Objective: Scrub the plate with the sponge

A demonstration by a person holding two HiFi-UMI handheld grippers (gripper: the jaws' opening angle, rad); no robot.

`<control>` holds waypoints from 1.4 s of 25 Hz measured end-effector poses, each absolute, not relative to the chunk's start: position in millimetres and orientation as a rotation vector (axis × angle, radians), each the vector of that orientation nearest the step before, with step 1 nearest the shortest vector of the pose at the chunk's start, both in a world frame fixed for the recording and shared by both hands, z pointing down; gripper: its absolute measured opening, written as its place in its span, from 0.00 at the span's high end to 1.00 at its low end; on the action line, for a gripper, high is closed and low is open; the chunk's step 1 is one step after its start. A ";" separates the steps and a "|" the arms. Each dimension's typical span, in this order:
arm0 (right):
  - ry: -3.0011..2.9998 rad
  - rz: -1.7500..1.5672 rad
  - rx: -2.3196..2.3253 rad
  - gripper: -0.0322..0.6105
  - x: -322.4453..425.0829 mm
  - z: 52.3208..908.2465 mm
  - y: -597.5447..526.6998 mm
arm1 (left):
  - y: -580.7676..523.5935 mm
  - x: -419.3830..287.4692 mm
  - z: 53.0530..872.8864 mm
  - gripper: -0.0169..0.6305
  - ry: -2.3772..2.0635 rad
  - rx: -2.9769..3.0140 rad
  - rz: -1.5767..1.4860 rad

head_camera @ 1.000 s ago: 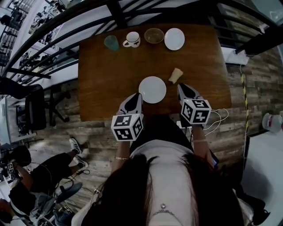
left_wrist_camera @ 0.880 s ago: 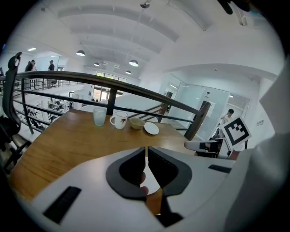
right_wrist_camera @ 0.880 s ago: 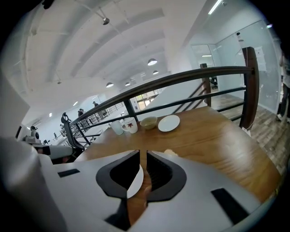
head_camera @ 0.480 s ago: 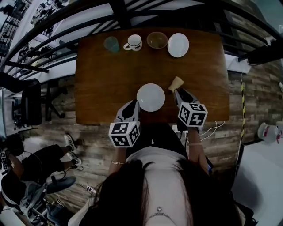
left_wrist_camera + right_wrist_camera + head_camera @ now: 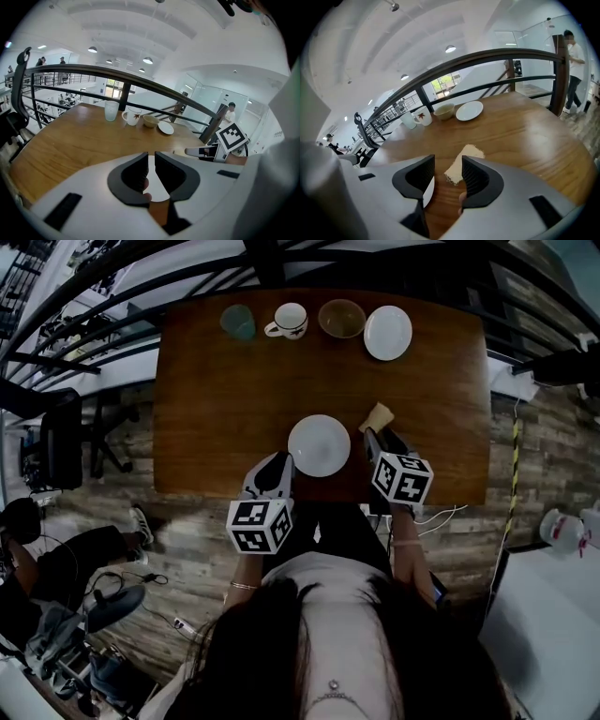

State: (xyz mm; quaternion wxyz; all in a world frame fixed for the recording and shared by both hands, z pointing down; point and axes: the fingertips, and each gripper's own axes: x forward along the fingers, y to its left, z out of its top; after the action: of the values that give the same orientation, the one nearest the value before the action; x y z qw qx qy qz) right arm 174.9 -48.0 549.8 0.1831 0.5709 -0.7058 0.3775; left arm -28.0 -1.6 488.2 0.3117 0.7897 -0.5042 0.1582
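The white plate (image 5: pixel 319 445) lies on the wooden table (image 5: pixel 225 399), near its front edge. A tan sponge (image 5: pixel 378 416) rests on the wood just right of the plate. My left gripper (image 5: pixel 278 465) sits at the plate's near left rim. In the left gripper view its jaws (image 5: pixel 151 157) are opening with a narrow gap, and the plate (image 5: pixel 152 183) shows through it. My right gripper (image 5: pixel 375 439) is just behind the sponge. Its jaws (image 5: pixel 448 161) are opening wide, and the sponge (image 5: pixel 454 169) lies ahead between them, untouched. A sliver of the plate (image 5: pixel 430 190) shows at the left.
Along the table's far edge stand a glass tumbler (image 5: pixel 237 322), a mug (image 5: pixel 289 321), a bowl (image 5: pixel 341 319) and a small white plate (image 5: pixel 387 332). A dark railing (image 5: pixel 140 82) runs behind the table. A white cable (image 5: pixel 445 512) hangs off the near right edge.
My right gripper has shifted left and lined up close behind the sponge. The left gripper stays at the plate's near left rim. The head view has drifted slightly.
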 end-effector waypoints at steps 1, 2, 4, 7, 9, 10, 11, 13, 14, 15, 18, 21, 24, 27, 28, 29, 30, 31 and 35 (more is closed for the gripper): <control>-1.982 1.069 1.612 0.67 175.8 552.8 -49.2 | -1.7 -27.5 489.4 0.92 -1.332 2.077 0.419; -1.973 1.073 1.615 0.66 177.0 555.5 -50.4 | -1.9 -26.7 490.5 0.91 -1.333 2.069 0.419; -1.956 1.078 1.617 0.64 178.8 561.0 -52.2 | -1.7 -25.3 493.0 0.91 -1.336 2.054 0.421; -1.930 1.079 1.618 0.63 177.9 569.8 -54.3 | -0.9 -26.3 497.1 0.89 -1.339 2.037 0.420; -1.915 1.083 1.619 0.62 175.9 575.5 -56.6 | -0.9 -28.6 499.7 0.89 -1.343 2.025 0.419; -1.908 1.087 1.618 0.61 175.4 578.2 -57.4 | -0.6 -29.2 501.0 0.88 -1.344 2.017 0.418; -1.901 1.092 1.617 0.61 175.3 580.9 -58.1 | 0.0 -29.2 502.5 0.88 -1.345 2.009 0.418; -1.888 1.107 1.610 0.60 175.6 585.9 -59.5 | 1.2 -28.6 504.8 0.87 -1.347 1.992 0.421; -1.881 1.114 1.606 0.60 175.4 588.2 -60.1 | 1.6 -28.6 505.6 0.87 -1.349 1.985 0.423; -1.874 1.119 1.600 0.60 175.2 590.5 -60.8 | 1.8 -28.6 506.2 0.86 -1.352 1.977 0.425; -1.855 1.119 1.589 0.60 178.4 596.9 -63.0 | 1.8 -25.7 508.8 0.86 -1.358 1.956 0.426; -1.839 1.104 1.577 0.60 179.0 601.4 -64.5 | 1.2 -26.3 512.0 0.85 -1.364 1.936 0.424; -1.830 1.081 1.558 0.64 179.5 604.1 -65.0 | 0.0 -26.8 512.8 0.84 -1.375 1.917 0.421; -1.830 1.056 1.535 0.66 177.8 606.6 -63.9 | 0.1 -29.6 513.4 0.84 -1.392 1.895 0.414; -1.832 1.050 1.528 0.67 177.4 607.2 -63.3 | 0.5 -30.6 513.0 0.84 -1.400 1.887 0.411; -1.832 1.047 1.522 0.68 177.4 607.6 -62.6 | 1.0 -31.3 512.2 0.84 -1.409 1.880 0.408; -1.831 1.046 1.516 0.69 177.7 607.9 -61.8 | 1.5 -31.9 511.1 0.84 -1.417 1.873 0.406; -1.829 1.048 1.512 0.71 178.0 608.1 -61.0 | 1.7 -32.6 510.0 0.84 -1.425 1.868 0.403; -1.830 1.045 1.499 0.77 179.2 607.6 -57.7 | 4.4 -35.5 508.1 0.84 -1.442 1.841 0.389</control>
State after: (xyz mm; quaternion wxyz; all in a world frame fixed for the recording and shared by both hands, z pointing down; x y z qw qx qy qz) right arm 179.2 -57.7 607.6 0.2743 0.5575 -0.6804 0.3886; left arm -35.5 4.4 508.1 0.3759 0.7197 -0.5635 0.1521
